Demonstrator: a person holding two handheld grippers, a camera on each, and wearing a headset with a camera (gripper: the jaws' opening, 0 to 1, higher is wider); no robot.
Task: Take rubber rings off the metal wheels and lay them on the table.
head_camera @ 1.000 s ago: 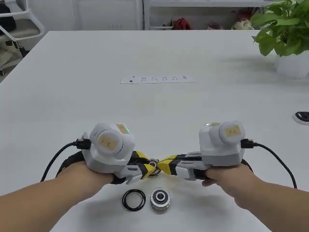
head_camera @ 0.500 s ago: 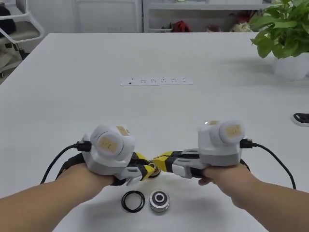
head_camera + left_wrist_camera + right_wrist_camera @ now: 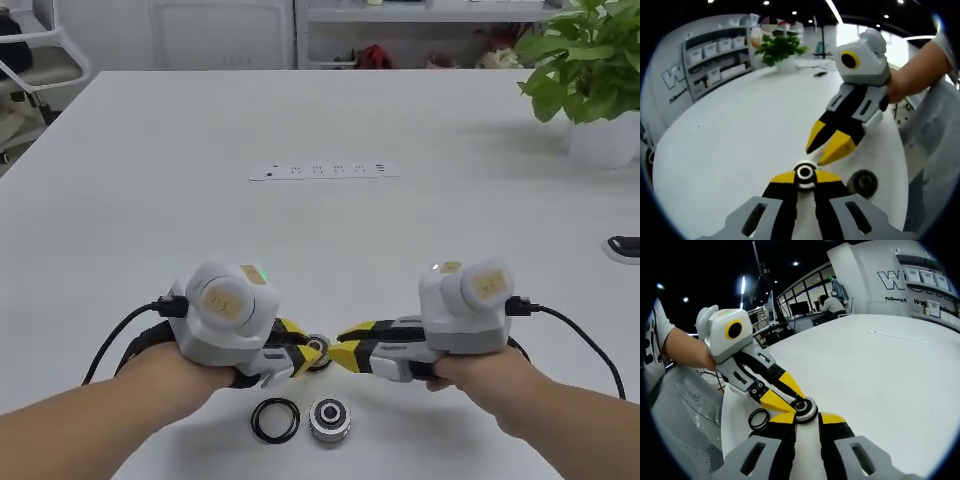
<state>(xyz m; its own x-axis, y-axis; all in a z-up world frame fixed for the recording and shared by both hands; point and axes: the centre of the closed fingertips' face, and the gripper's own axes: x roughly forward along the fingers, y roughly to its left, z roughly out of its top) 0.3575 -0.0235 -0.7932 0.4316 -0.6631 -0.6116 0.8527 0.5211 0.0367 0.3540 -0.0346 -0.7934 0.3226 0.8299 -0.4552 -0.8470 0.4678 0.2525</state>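
Observation:
My left gripper [image 3: 305,356] [image 3: 805,176] is shut on a small metal wheel [image 3: 316,349] [image 3: 805,171] [image 3: 806,410], held just above the table near its front edge. My right gripper [image 3: 346,352] [image 3: 808,419] faces it from the right with its jaws a little open and its tips just short of the wheel. I cannot tell whether the held wheel carries a rubber ring. On the table below them lie a loose black rubber ring [image 3: 276,419] [image 3: 759,418] and, to its right, a second metal wheel [image 3: 329,418] [image 3: 862,182].
A white power strip [image 3: 325,169] lies mid-table, with a potted plant [image 3: 590,60] at the back right and a small black object [image 3: 625,246] at the right edge. Cables trail from both grippers. A chair [image 3: 40,60] stands at the far left.
The right gripper's tips, which touched and overlapped the held wheel, have drawn back slightly to the right. The left gripper still holds the wheel. The ring and the second wheel have not moved.

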